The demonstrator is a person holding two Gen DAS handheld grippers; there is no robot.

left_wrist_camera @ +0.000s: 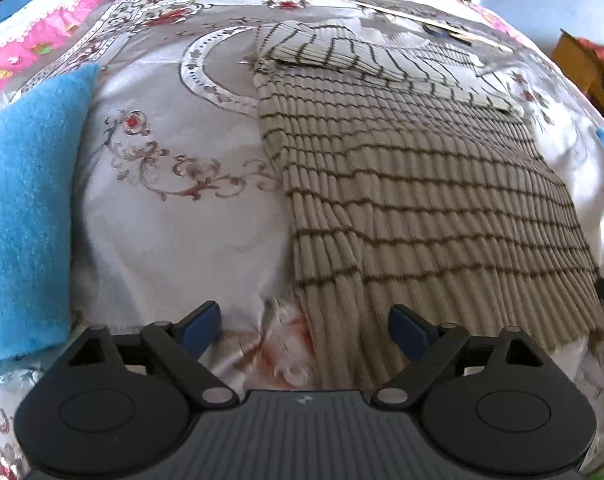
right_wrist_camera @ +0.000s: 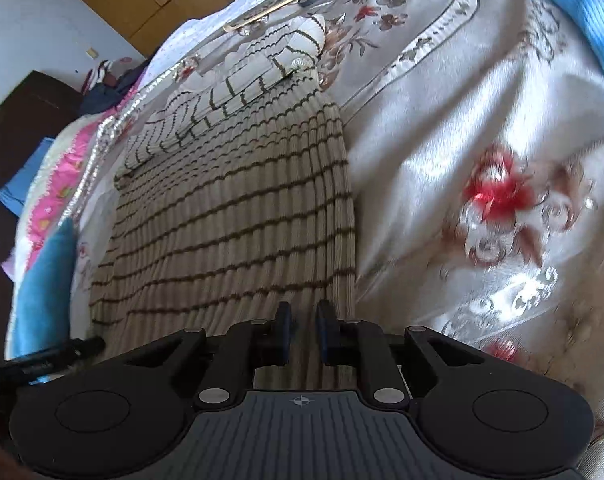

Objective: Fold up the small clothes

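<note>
While the striped knit garment lies flat mid-bedspread, the left gripper hangs wide and empty at its hem and the right gripper, narrow, apparently grips nothing; pinch both hem corners evenly.

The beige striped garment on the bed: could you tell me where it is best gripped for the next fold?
Probably the near hem of the beige striped garment. It lies flat on the bedspread, sleeves already folded in at the far end, so its near corners are free edges. Come in low from the near side, one gripper per corner.
</note>
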